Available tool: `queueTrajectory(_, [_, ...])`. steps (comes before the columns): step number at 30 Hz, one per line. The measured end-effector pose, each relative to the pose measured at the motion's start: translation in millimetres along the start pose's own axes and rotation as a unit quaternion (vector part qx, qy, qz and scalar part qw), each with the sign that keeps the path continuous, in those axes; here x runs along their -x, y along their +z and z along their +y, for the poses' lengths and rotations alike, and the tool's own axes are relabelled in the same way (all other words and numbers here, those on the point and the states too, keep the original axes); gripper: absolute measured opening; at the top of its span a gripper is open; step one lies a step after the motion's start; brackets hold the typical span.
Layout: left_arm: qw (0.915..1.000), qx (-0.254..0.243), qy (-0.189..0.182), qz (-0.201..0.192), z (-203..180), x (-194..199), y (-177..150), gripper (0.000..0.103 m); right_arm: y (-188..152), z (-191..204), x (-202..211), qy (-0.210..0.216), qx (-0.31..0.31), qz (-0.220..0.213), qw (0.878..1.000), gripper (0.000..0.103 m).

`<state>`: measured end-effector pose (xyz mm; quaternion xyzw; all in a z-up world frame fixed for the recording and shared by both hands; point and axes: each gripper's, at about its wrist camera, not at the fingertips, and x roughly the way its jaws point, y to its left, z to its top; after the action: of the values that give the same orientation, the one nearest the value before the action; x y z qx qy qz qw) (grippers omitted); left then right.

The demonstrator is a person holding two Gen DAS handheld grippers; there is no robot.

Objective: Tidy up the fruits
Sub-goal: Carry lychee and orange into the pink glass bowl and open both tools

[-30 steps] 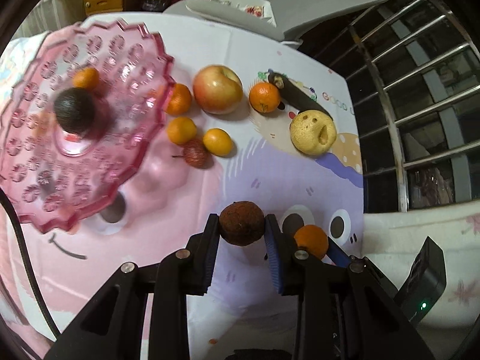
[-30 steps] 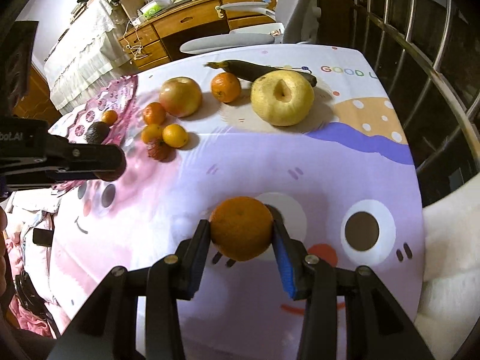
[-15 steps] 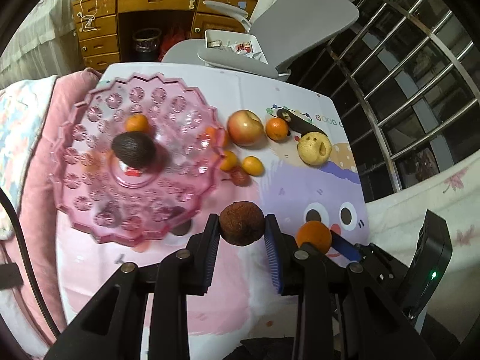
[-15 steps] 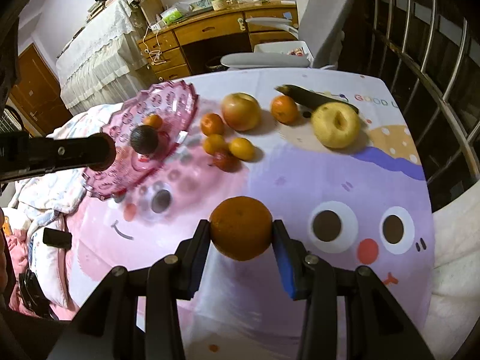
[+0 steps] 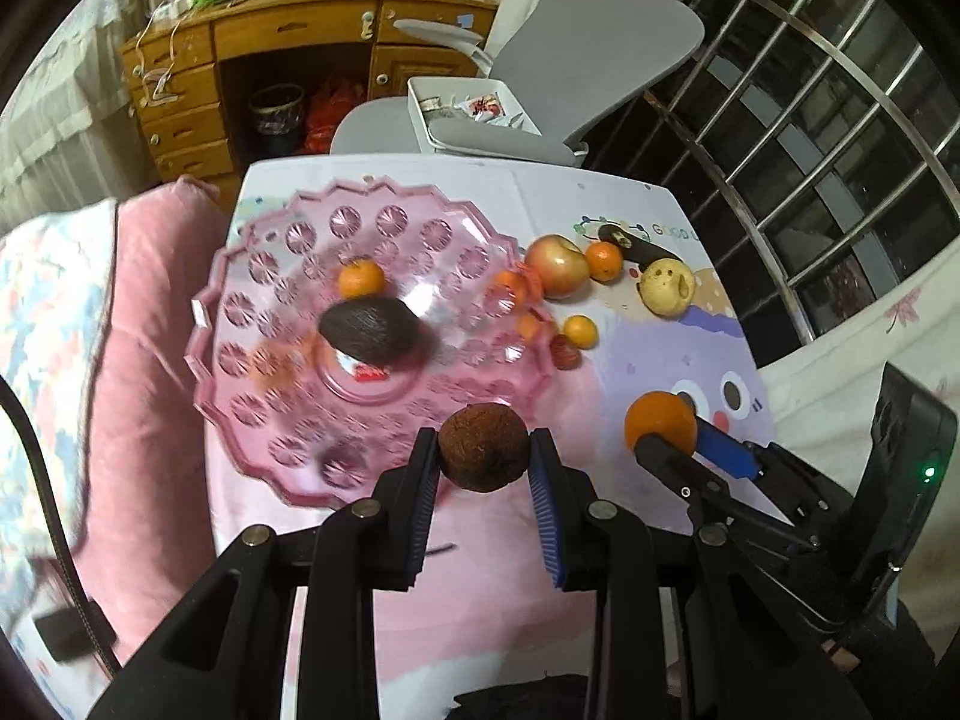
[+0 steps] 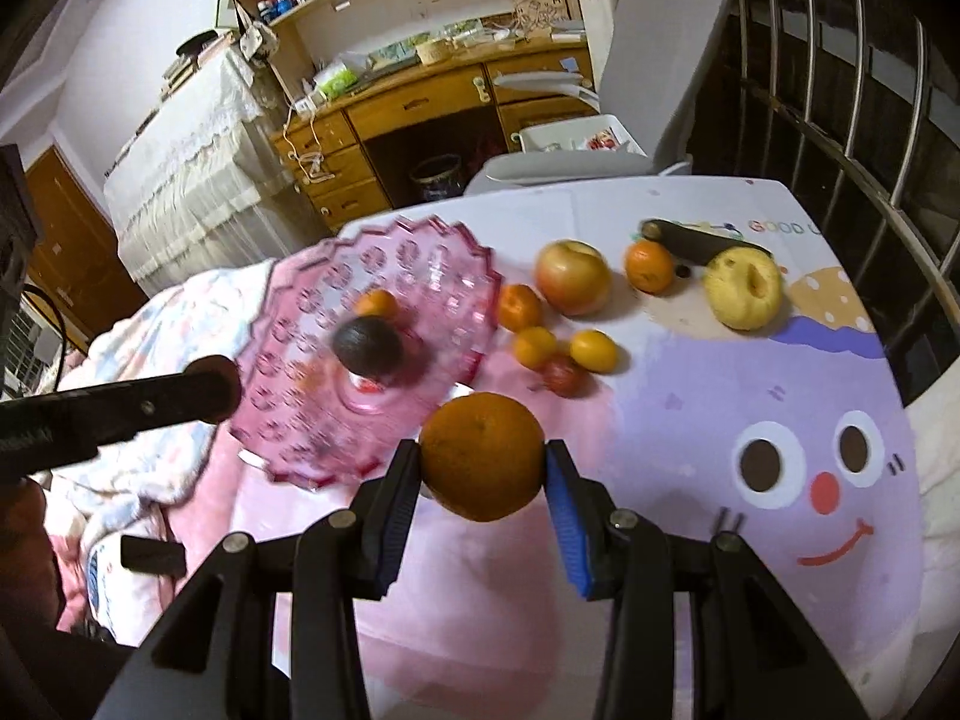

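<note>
My left gripper [image 5: 483, 468] is shut on a round brown fruit [image 5: 483, 447], held above the near rim of the pink fruit plate [image 5: 264, 306]. The plate holds an avocado [image 5: 369, 330] and a small orange [image 5: 360, 278]. My right gripper [image 6: 483, 480] is shut on a large orange [image 6: 482, 456], held above the table to the right of the plate [image 6: 420, 264]; it also shows in the left wrist view [image 5: 660, 429]. An apple [image 6: 570, 276], a yellow pear [image 6: 743, 291], several small oranges and a red lychee [image 6: 563, 375] lie on the tablecloth.
A dark banana [image 6: 696, 240] lies behind the pear. A grey chair [image 5: 600, 54] with a white tray stands beyond the table's far edge. Metal bars [image 5: 840, 138] run along the right. A pink cushion [image 5: 150, 324] lies left of the plate.
Both grippers have risen and pulled back with their fruits, so the table looks smaller. The left one has shifted left over the plate's near rim.
</note>
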<state>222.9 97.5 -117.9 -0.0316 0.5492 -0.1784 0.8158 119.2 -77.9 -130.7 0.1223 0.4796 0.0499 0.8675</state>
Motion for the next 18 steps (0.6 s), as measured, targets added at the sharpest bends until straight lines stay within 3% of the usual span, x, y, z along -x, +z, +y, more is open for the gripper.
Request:
queueTrajectory(8, [0.9989, -0.047, 0.004, 0.010, 38, -9, 11, 0.028, 6, 46, -16, 0.007, -0.010, -0.027, 1.000, 0.042])
queueTrajectory(18, [0.9968, -0.063, 0.026, 0.042, 74, -42, 19, 0.029, 3, 78, -50, 0.009, -0.008, -0.010, 1.000, 0.042])
